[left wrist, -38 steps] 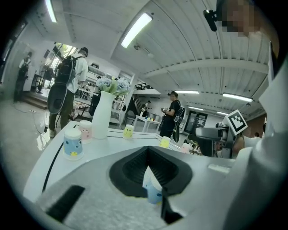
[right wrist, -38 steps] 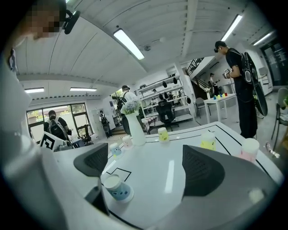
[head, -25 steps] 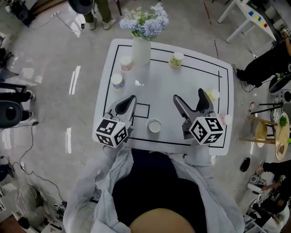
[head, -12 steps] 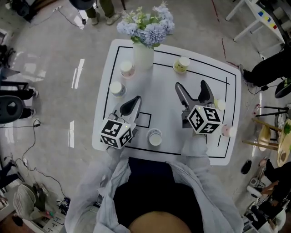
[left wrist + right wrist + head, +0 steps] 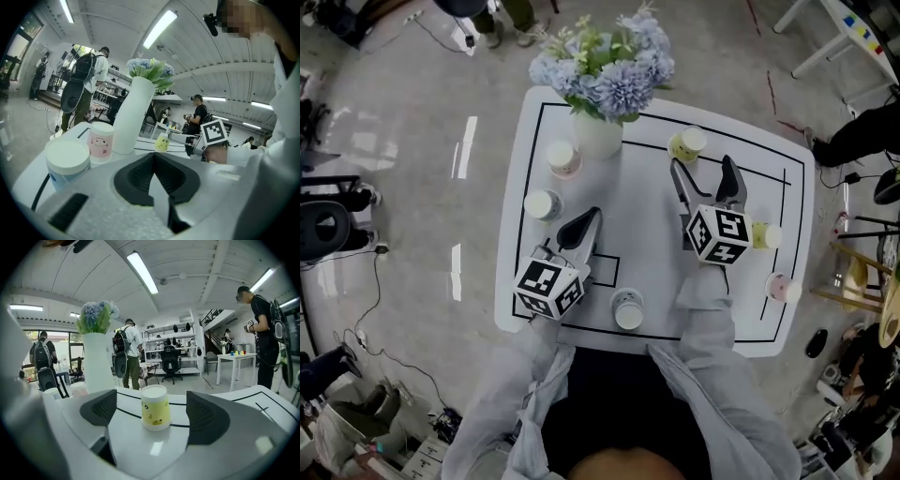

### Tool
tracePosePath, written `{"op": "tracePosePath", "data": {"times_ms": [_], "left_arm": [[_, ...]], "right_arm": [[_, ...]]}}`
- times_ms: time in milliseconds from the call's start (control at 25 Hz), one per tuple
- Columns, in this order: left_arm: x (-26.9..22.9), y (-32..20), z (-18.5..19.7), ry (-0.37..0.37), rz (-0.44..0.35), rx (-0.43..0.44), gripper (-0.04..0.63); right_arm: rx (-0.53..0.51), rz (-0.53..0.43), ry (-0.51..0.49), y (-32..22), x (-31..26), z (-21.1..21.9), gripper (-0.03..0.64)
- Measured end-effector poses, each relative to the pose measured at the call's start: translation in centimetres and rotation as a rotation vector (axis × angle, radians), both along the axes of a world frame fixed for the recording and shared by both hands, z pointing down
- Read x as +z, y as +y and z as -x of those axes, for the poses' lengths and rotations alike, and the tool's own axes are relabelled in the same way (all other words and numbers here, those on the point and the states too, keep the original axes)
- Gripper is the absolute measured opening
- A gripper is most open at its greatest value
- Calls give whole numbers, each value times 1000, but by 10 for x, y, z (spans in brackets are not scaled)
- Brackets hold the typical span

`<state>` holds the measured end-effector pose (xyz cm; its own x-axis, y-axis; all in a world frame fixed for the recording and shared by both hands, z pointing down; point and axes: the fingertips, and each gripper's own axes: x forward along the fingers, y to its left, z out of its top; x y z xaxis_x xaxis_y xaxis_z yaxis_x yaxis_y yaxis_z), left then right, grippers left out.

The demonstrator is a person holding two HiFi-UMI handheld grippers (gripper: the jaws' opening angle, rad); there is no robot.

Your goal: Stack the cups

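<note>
Over the last second the right claw (image 5: 701, 171) had travelled away from the person across the white worktop (image 5: 642, 211). The yellow cup (image 5: 687, 143), near the far edge, now stood just ahead of its tips, in line with the gap between the jaws. That looked like the approach for a first pickup; no cup was stacked yet. Its jaws stood wide apart, having just narrowed a little, and touched nothing. The left claw (image 5: 589, 218) had its jaws pressed together, empty, near the blue cup (image 5: 542, 203) and pink cup (image 5: 562, 157).
</note>
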<state>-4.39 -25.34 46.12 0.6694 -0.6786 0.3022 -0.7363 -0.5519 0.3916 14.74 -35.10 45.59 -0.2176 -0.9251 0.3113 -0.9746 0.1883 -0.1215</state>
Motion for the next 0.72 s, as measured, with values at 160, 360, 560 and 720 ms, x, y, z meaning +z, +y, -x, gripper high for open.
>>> {"op": "tracePosePath", "data": {"times_ms": [160,360,560,720], "left_arm": [[5,-2,-2,21,15,9,0],[4,0,-2,23,19,29,0],[6,-1,5,25,24,16,0],[4,1,10,29,19,6,0]], "right_arm": [[-17,-12,34,-17,16,5,429],[1,-12,66,-35,26,6,357],[29,21,95,-45,31,6,253],[46,22,100,-43,31,5,264]]}}
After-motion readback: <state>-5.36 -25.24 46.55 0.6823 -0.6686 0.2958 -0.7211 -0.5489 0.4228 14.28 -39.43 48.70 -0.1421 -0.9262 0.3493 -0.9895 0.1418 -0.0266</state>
